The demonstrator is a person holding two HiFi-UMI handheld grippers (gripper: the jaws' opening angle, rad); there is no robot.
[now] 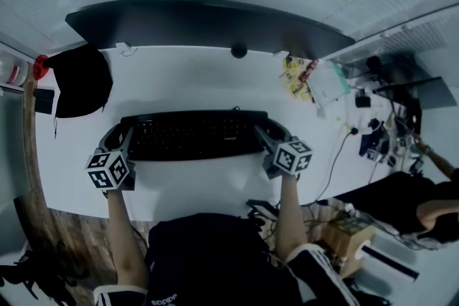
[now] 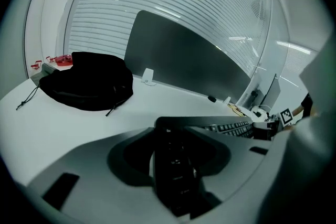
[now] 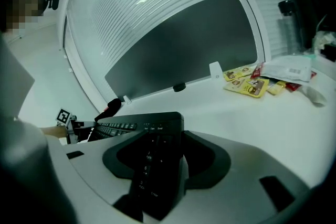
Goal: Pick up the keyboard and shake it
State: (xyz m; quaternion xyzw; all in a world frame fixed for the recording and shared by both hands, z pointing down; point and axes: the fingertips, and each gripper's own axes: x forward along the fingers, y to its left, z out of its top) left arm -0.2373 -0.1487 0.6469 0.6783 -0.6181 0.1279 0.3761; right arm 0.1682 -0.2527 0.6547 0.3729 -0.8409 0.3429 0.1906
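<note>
We see the keyboard [image 1: 192, 134]: black, long and flat, with rows of dark keys and a number pad at its right end. It lies crosswise over the middle of the white desk [image 1: 193, 82]; we cannot tell whether it touches the top. Our left gripper [image 1: 123, 140] pinches its left end and our right gripper [image 1: 265, 134] its right end, each with its jaws pressed onto the keyboard's edge. A black bag [image 1: 80, 80] sits at the far left, and yellow packets [image 1: 295, 77] lie at the far right.
</note>
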